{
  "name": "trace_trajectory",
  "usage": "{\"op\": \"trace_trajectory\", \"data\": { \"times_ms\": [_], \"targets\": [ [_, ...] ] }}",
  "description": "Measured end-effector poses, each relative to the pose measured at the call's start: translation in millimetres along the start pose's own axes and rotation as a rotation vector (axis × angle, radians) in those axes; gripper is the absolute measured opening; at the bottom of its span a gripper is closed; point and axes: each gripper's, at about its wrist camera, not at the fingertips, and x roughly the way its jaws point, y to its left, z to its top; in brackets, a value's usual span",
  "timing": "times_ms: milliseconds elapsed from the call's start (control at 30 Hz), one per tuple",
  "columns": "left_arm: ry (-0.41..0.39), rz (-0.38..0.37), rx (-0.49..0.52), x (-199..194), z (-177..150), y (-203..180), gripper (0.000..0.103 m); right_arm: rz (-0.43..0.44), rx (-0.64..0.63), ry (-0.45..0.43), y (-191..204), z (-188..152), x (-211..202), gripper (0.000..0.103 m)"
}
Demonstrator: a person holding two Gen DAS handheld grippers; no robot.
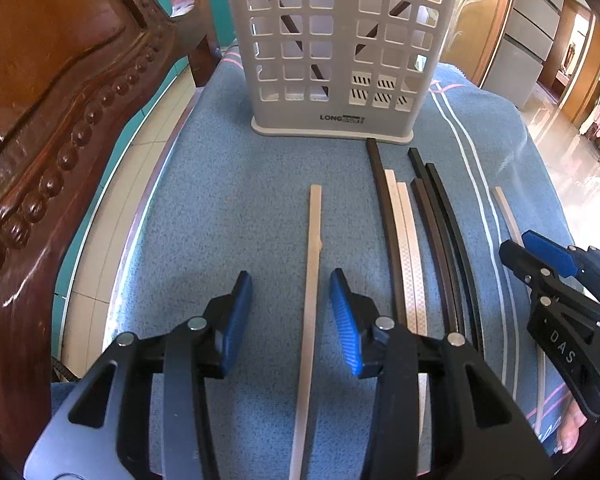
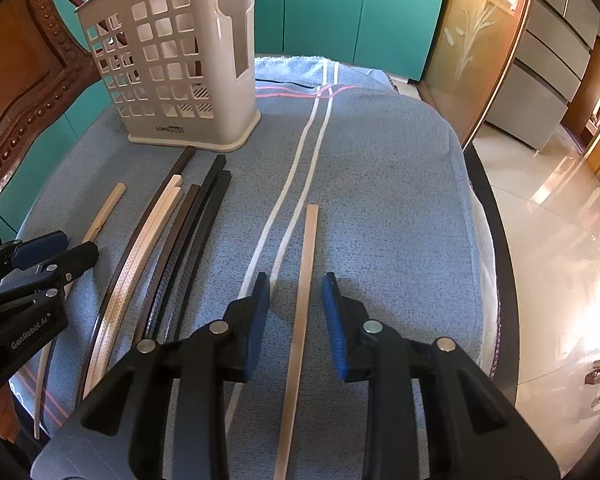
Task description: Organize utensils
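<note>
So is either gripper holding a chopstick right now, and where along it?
Neither. Each pale chopstick, left and right, lies on the towel between open fingers of the left gripper and right gripper, untouched.

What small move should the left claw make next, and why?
Probably close the left claw on the pale chopstick. The stick lies on the blue towel between the open pads, which do not touch it, and the grey holder stands straight ahead, already holding dark sticks.
</note>
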Motion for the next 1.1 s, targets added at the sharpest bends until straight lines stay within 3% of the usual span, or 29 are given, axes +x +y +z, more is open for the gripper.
{"op": "trace_trajectory", "data": {
  "times_ms": [333,567,633,700,767,900,1100],
  "targets": [
    [-0.032,0.004,0.03,-2,-6,-3,0.042,0.001,-0.002,0.014,1,2,2,0.029],
    [-0.007,-0.038,0.058,-4,-6,2,0.04,-0.024,0.006,0.065,6,11,5,0.029],
    [-0.003,-0.055,0.077,-4,-5,1,0.033,-0.001,0.013,0.083,7,16,7,0.019],
    [0.002,-0.074,0.101,-4,-3,-3,0.019,0.009,0.008,0.092,11,18,9,0.008],
    [0.003,-0.081,0.119,-5,-1,-8,0.007,-0.008,0.005,0.089,13,19,9,0.007],
    [0.006,-0.16,0.083,-7,5,-7,0.007,0.017,0.027,0.042,11,17,2,0.006],
    [-0.094,-0.161,0.063,-52,16,2,0.006,0.052,0.03,-0.129,1,27,-58,0.006]
  ]
}}
